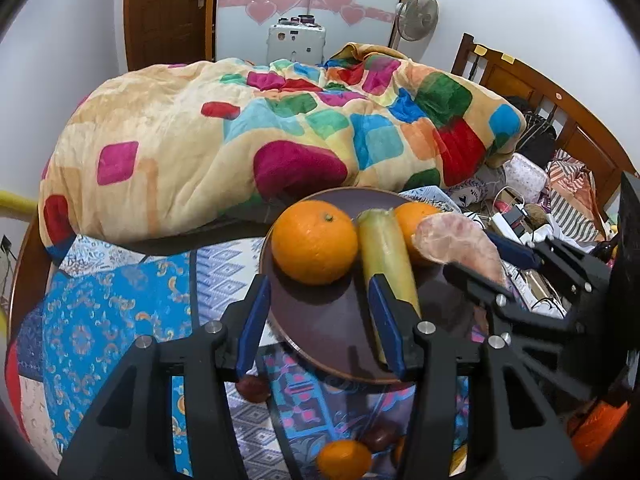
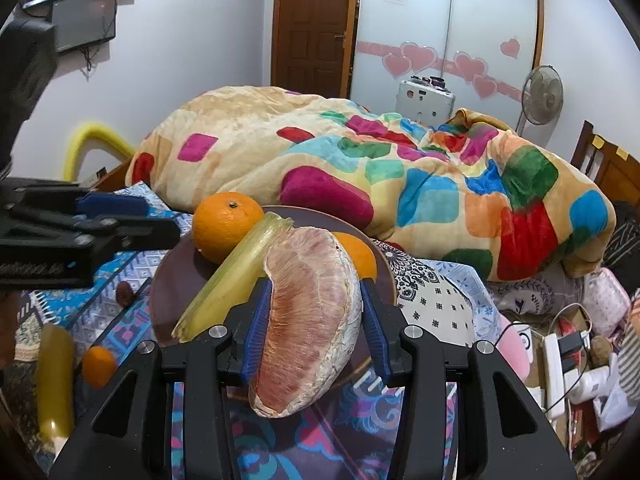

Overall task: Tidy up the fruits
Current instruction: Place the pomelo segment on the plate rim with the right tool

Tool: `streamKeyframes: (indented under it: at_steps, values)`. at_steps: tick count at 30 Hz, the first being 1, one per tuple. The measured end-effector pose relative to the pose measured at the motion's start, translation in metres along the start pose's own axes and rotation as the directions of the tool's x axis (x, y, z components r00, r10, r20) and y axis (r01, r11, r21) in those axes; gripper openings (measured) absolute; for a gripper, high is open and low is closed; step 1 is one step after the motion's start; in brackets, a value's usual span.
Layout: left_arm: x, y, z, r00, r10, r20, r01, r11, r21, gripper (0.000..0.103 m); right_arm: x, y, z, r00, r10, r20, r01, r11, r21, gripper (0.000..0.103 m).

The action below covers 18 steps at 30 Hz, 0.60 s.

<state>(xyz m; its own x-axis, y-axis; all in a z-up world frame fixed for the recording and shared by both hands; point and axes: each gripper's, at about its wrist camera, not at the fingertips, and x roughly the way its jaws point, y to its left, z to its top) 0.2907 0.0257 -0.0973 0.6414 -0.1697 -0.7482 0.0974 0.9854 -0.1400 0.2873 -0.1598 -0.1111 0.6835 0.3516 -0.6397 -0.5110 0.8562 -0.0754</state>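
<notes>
A peeled pink pomelo segment with white pith (image 2: 308,312) is gripped between the blue pads of the right gripper (image 2: 316,316) and held above the near rim of the round dark-brown plate (image 2: 168,280). Already on the plate are two oranges (image 1: 314,242) and a pale yellow-green stalk piece (image 1: 386,258). The placing step is judged to be in hand — lowering onto a bare part of the plate, then release, is called for. The left gripper (image 1: 320,312) is spread wide over the plate, holding nothing — a small orange (image 1: 344,460) remains on the patterned bedsheet (image 1: 100,312)

Bright, even indoor light, soft shadows (strong fisheye bending, dark corners).
</notes>
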Motion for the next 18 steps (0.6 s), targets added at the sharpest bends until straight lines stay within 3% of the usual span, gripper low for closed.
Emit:
streamKeyframes:
  at_steps: [7,11,18]
  values:
    - [-0.006,0.005,-0.014,0.999,0.031,-0.010,-0.031,0.999,0.025,0.051,-0.003,-0.002,0.008,1.000,-0.028,0.000,0.028,1.000,0.010,0.044]
    - [-0.021,0.004,-0.022,0.999,0.045,0.005,-0.045,0.998,0.033,0.060,-0.016,-0.003,0.004,1.000,-0.019,0.001,0.019,1.000,0.021,0.044]
    - [-0.057,0.002,-0.048,0.998,0.055,0.025,-0.056,0.997,0.051,0.066,-0.039,0.000,-0.011,1.000,0.000,-0.015,0.000,0.999,0.033,0.044]
